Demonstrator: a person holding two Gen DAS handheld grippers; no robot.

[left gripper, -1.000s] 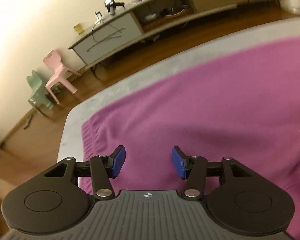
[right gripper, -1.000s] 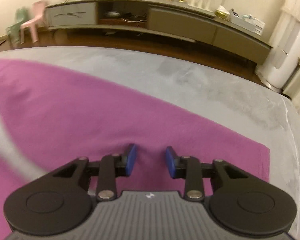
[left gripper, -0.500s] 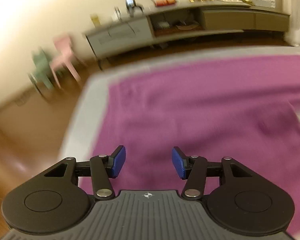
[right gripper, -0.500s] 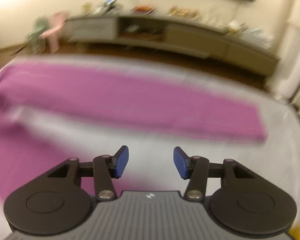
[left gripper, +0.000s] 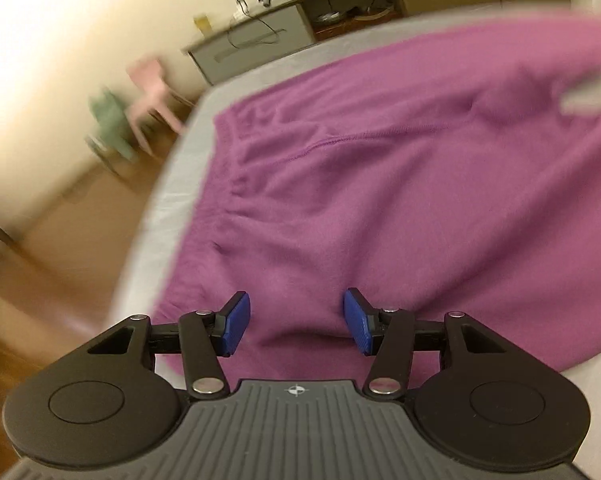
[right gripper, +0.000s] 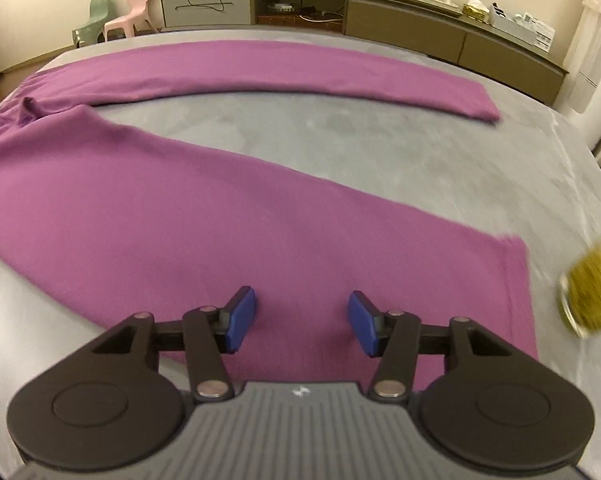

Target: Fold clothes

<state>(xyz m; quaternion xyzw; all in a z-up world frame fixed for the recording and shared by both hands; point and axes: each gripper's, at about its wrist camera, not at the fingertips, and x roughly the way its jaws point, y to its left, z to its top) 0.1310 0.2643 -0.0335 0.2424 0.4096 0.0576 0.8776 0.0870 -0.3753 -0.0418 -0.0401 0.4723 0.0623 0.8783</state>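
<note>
Purple trousers (right gripper: 180, 208) lie spread flat on a grey bed (right gripper: 340, 128), the two legs apart in a V. The far leg (right gripper: 300, 68) runs along the back, the near leg reaches the cuff (right gripper: 512, 280) at the right. My right gripper (right gripper: 302, 326) is open and empty just above the near leg, close to the cuff. In the left wrist view the waist end of the trousers (left gripper: 360, 184) fills the frame, with the waistband (left gripper: 216, 184) at the left. My left gripper (left gripper: 296, 322) is open and empty over the near edge of the waist end.
A blurred yellow round object (right gripper: 588, 292) sits at the bed's right edge. The bed's left edge (left gripper: 168, 200) drops to a wooden floor (left gripper: 52, 248). A long low cabinet (right gripper: 380, 8) and two small chairs (right gripper: 120, 16) stand by the far wall.
Both grippers pulled back toward the near side of the bed. The right one went from the far leg to the near leg's cuff, and the left one to the waist's near edge. Both stayed open.
</note>
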